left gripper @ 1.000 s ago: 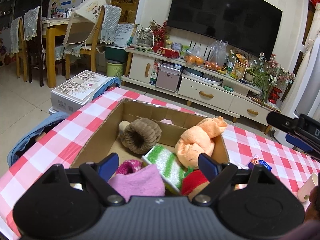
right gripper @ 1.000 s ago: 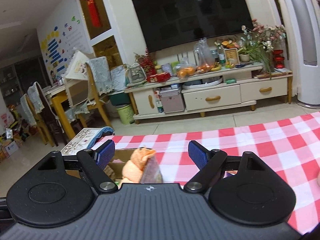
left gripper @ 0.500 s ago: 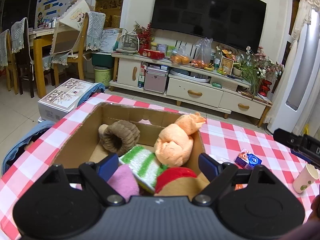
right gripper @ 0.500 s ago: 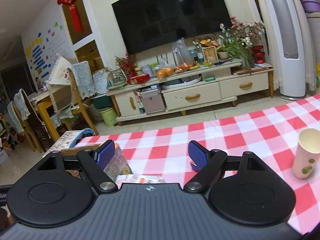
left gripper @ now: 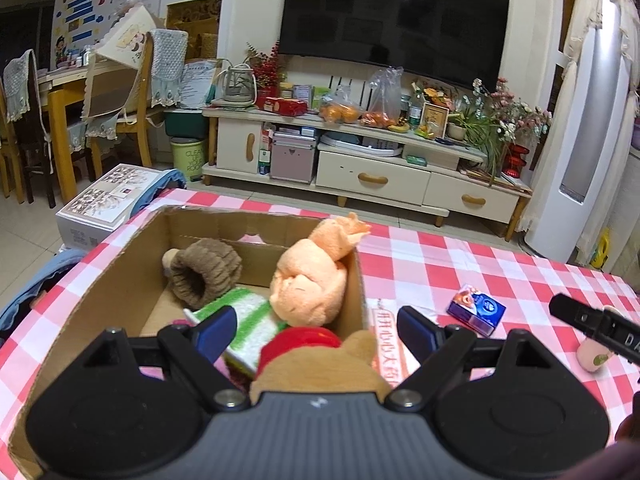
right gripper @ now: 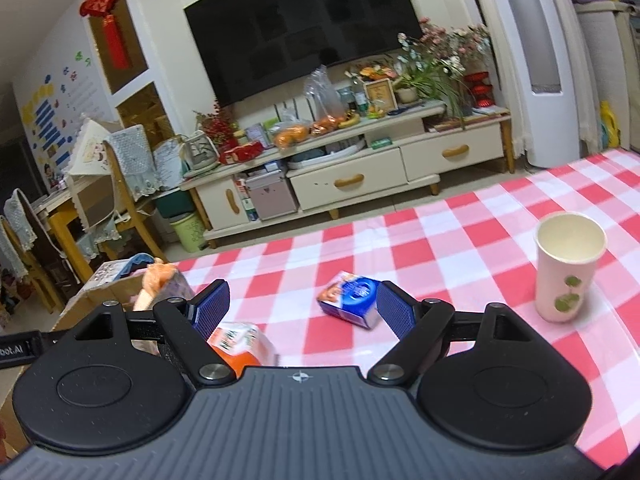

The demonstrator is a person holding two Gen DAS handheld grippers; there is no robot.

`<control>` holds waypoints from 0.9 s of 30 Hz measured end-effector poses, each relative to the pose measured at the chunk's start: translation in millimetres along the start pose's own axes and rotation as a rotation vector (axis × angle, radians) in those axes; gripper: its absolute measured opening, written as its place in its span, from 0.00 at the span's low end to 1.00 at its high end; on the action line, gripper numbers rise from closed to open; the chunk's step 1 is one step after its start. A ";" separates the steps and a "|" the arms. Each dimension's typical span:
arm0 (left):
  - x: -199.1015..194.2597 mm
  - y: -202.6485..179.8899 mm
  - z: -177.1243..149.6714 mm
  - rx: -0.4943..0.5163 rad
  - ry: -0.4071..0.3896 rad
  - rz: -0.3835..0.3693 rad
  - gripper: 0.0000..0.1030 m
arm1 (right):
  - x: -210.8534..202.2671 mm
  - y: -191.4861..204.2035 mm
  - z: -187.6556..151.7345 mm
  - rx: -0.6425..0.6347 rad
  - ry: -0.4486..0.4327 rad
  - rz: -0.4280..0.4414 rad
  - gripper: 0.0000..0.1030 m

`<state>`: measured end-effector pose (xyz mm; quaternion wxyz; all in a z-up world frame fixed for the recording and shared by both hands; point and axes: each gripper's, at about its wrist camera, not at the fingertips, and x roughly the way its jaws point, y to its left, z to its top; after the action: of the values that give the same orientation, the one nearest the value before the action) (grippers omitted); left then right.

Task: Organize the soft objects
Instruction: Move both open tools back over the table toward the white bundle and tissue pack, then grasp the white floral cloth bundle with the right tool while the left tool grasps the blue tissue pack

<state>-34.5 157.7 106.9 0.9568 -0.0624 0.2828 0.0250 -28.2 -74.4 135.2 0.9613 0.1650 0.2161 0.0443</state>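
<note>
A large dark television (left gripper: 394, 20) hangs on the white wall at 12 o'clock, above a cream TV cabinet (left gripper: 372, 164) crowded with clutter. Wooden dining chairs (left gripper: 120, 92) stand at 10 o'clock on the pale tiled floor (left gripper: 28, 236). A white tower air conditioner (left gripper: 592, 128) stands at 2 o'clock.

The cardboard box (left gripper: 120, 288) stands open on the checked tablecloth and holds the soft things. A brown knitted roll (left gripper: 204, 276) lies on its side near the far wall, its hollow end turned forward. Beside it, against the right wall, an orange plush toy (left gripper: 308, 280) leans, its top above the rim. A green-and-white striped cloth (left gripper: 248, 320) lies flat between them. A brown plush with red cap (left gripper: 316, 354) sits nearest, partly hidden.
</note>
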 end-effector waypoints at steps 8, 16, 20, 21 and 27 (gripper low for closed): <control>3.0 -17.3 -4.6 0.037 0.003 -0.004 0.85 | -2.9 -16.0 -28.6 -0.045 0.043 -0.044 0.98; 4.5 -33.5 -6.8 0.064 -0.012 -0.023 0.85 | 23.9 -8.4 -62.2 -0.197 0.124 -0.037 0.99; 5.7 -42.5 -9.1 0.085 -0.020 -0.033 0.85 | 33.1 -7.9 -68.6 -0.240 0.149 -0.033 0.99; 6.1 -45.0 -9.7 0.091 -0.023 -0.035 0.85 | 36.2 -9.0 -68.9 -0.240 0.151 -0.030 0.99; 9.9 -60.4 -13.6 0.115 -0.028 -0.054 0.85 | 44.1 -15.3 -65.7 -0.256 0.175 -0.008 0.90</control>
<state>-28.5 96.2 96.6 0.9630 -0.0145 0.2685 -0.0165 -16.5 -62.4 56.4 0.9521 0.0357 0.2924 0.0817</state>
